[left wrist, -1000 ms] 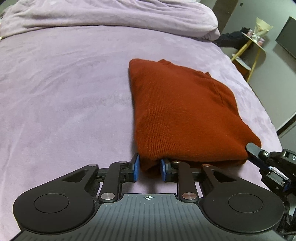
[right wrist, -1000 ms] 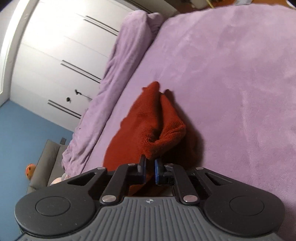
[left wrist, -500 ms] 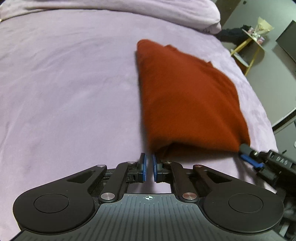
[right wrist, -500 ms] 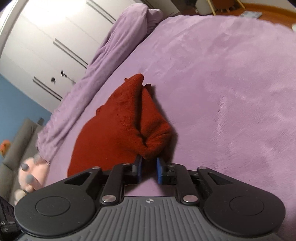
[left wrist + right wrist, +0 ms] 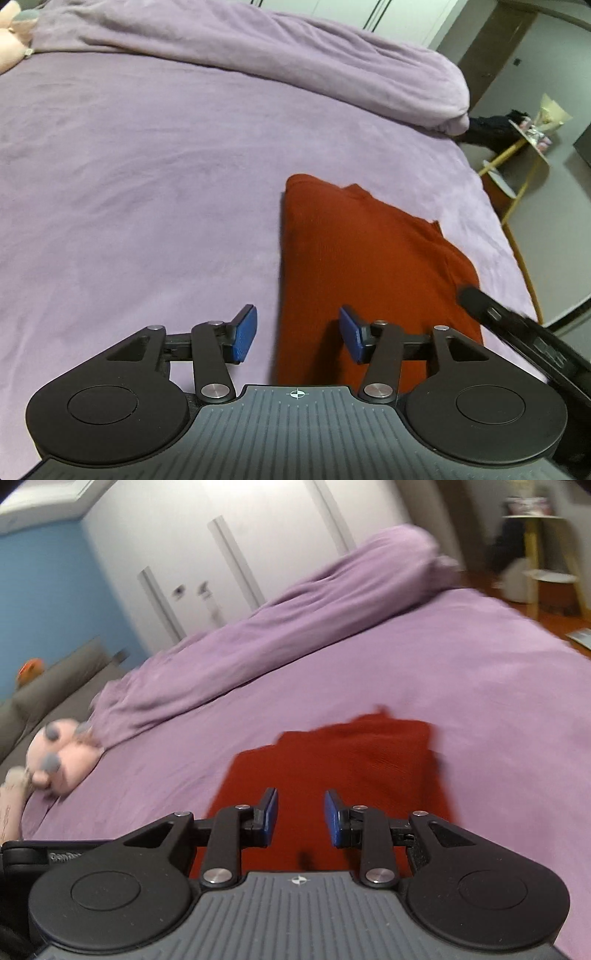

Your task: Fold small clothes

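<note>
A rust-red knit sweater lies folded flat on the purple bed cover. My left gripper is open and empty, held above the sweater's near left edge. The tip of the right gripper shows at the sweater's right edge in the left wrist view. In the right wrist view the sweater lies just ahead, and my right gripper is open and empty above its near end. That view is blurred.
A bunched purple duvet runs along the far side of the bed. A pink plush toy lies at the bed's far left. A yellow-legged side table stands beyond the bed's right edge. White wardrobe doors are behind.
Both grippers have opened and let go of the sweater's near edge, then lifted and drawn back. The sweater now lies flat on the bed.
</note>
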`<state>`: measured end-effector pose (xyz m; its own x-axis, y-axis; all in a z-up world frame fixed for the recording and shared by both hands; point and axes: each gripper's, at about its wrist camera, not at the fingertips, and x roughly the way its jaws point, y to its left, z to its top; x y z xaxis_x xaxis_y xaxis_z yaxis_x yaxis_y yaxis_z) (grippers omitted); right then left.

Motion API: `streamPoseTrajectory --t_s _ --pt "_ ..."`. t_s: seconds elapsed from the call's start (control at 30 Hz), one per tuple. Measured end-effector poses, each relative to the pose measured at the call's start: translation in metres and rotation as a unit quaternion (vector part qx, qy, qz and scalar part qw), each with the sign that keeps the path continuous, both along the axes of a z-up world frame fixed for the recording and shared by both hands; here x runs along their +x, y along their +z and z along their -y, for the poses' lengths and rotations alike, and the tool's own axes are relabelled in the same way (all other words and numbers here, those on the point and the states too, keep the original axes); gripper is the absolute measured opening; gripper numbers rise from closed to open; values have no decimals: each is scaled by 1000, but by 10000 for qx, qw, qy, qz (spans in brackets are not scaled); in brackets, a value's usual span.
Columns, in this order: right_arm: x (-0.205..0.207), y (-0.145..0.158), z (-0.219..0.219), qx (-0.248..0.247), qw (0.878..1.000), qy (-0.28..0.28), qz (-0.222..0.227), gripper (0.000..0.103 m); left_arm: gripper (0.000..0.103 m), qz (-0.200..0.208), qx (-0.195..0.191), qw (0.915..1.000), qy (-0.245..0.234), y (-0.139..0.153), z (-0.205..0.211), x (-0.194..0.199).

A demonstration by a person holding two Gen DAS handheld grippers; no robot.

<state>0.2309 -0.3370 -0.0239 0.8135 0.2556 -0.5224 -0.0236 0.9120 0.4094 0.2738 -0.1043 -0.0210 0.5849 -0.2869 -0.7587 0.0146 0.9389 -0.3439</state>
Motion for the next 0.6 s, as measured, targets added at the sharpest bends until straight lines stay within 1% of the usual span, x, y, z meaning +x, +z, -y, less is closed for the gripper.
streamPoseTrajectory --t_s 0.07,0.13,0.2,0.23,0.3,0.33,0.4,0.43,0.47,0.5,0.53,0.6 --pt "29 -7 -1 -170 9998 27 -140 27 54 80 80 9999 90 -4 7 9" --pt "49 -17 2 -417 9986 -102 -317 26 54 142 76 9997 164 -9 13 20" --pt "58 -26 11 -628 9972 -268 -321 18 57 160 32 9995 254 -16 16 31" --pt "59 -30 14 -661 9968 -352 -293 13 58 185 -22 9995 262 -20 19 36" --pt "55 -38 26 -676 9953 -632 -274 12 59 232 -82 9994 258 -27 25 45" --pt "51 -42 34 -588 9950 -764 -245 12 60 272 -65 9993 231 -30 28 47" --pt "45 -51 42 -442 9949 -892 -158 12 68 282 41 9995 151 -38 36 50" --pt "43 -53 43 -500 9945 -917 -92 12 71 274 81 9995 142 -43 39 50" --pt "43 -55 41 -604 9938 -929 -24 12 78 285 121 9994 172 -48 40 49" --pt "44 -56 38 -702 9931 -939 25 12 82 316 118 9992 205 -53 39 48" --pt "45 -58 36 -802 9924 -936 68 12 83 304 77 9992 235 -57 38 48" --pt "48 -59 33 -893 9917 -922 98 12 84 183 -183 9991 321 -60 30 47"
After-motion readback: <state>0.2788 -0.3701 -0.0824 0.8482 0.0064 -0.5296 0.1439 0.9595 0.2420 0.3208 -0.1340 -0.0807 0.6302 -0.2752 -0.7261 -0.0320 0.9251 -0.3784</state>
